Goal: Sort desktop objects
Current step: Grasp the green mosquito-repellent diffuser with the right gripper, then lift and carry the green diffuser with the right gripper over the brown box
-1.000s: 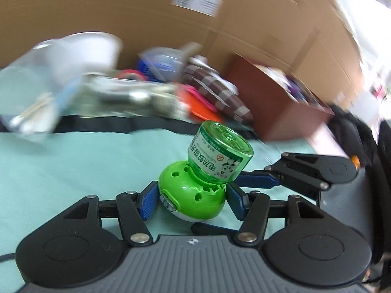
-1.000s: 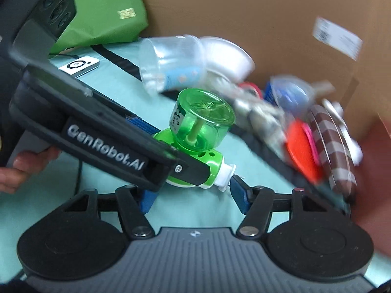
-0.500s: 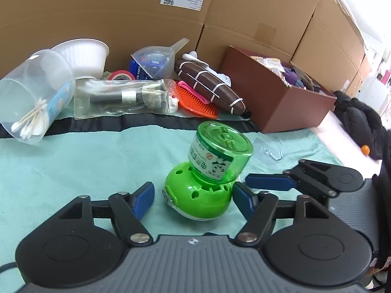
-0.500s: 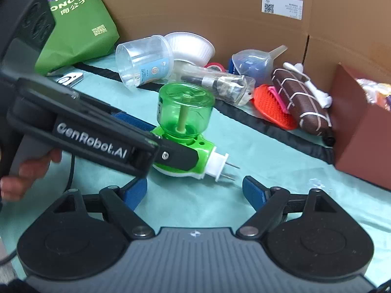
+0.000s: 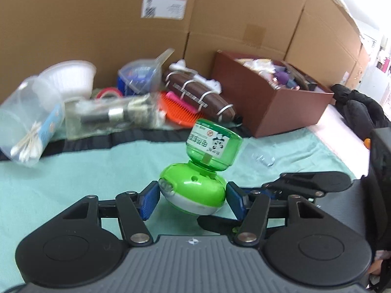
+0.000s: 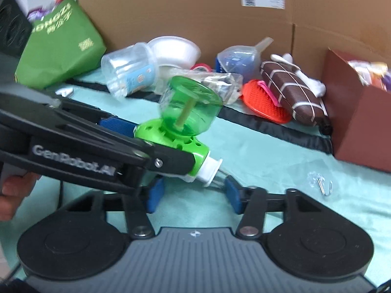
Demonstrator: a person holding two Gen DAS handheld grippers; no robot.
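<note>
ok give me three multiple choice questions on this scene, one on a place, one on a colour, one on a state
1. Where is the orange bristled brush?
A. in the brown box
B. beside the brown striped pouch
C. in the white bowl

2. What colour are the left gripper pads?
A. blue
B. red
C. yellow

3. The green plug-in mosquito repeller is
A. lying free
B. inside the clear cup
C. clamped by the left gripper

Answers: B, it touches the pouch's left edge; A, blue pads show; C, both pads press its round base.
</note>
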